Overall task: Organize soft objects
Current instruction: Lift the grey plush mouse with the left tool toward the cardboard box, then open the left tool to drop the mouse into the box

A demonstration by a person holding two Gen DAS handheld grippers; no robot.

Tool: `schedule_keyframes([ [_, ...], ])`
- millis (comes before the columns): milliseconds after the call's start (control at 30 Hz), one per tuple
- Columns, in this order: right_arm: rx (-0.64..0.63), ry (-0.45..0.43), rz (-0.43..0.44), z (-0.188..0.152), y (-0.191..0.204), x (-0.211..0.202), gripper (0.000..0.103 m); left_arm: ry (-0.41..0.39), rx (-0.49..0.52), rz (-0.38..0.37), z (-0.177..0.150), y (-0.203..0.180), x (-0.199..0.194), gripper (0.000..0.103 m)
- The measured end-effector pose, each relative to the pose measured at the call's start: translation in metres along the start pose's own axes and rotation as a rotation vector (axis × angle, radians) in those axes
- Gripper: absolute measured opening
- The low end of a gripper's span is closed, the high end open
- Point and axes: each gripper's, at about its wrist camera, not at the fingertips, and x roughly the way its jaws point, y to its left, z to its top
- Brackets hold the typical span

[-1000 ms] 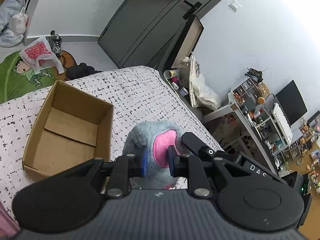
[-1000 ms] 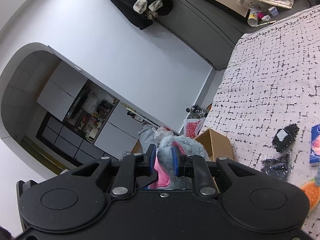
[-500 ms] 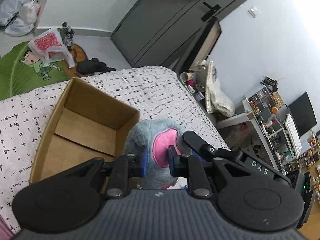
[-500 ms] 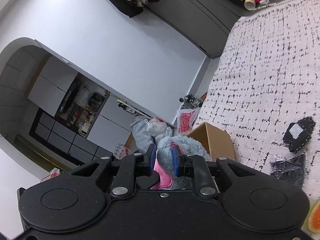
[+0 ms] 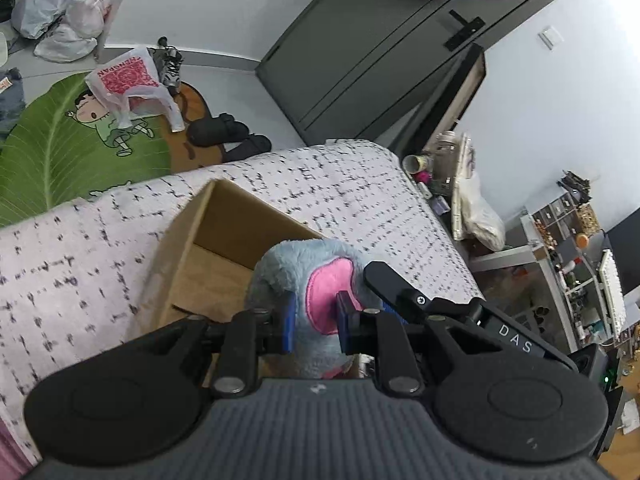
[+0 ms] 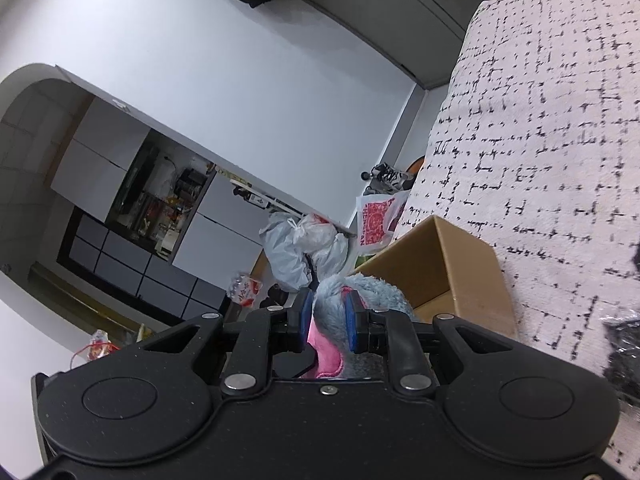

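Left gripper [image 5: 316, 322] and right gripper [image 6: 327, 326]: both clenched on the grey-blue plush toy [image 5: 304, 276], held aloft. Cardboard box [image 5: 224, 256]: open, on the patterned bedspread [image 5: 360, 200], directly ahead and below; toy overhangs its near-right corner.

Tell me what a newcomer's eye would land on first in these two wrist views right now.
First, the grey and pink plush toy, pinched by both the left gripper and the right gripper and filling the middle of each view. Next, the open cardboard box just behind the toy on the speckled bedspread, with nothing visible inside. On the floor beyond the bed, a big green leaf rug stands out.
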Motion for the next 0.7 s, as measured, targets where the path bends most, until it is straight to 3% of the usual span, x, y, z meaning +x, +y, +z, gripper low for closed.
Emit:
schedule_keyframes([
  [233,-0.009,0.058,-0.092,-0.007,-0.004,0.013,0.026,0.025,0.012,0.071,0.005,0.004,0.013,0.02],
  [300,0.0,0.063,-0.112,-0.008,-0.006,0.011,0.034,0.024,0.009,0.101,0.003,0.005,0.015,0.021],
  [367,-0.001,0.053,-0.132,-0.008,-0.007,0.007,0.05,0.014,0.011,0.129,0.0,0.005,0.014,0.022],
  [533,0.006,0.05,-0.141,-0.01,-0.005,-0.007,0.054,0.006,0.031,0.189,-0.003,0.001,0.006,0.026],
  [633,-0.003,0.048,-0.151,-0.011,0.0,-0.015,0.057,-0.002,0.031,0.206,-0.003,-0.003,-0.002,0.037],
  [700,-0.011,0.043,-0.154,-0.012,0.005,-0.024,0.058,-0.02,0.037,0.217,-0.005,-0.008,-0.009,0.05],
])
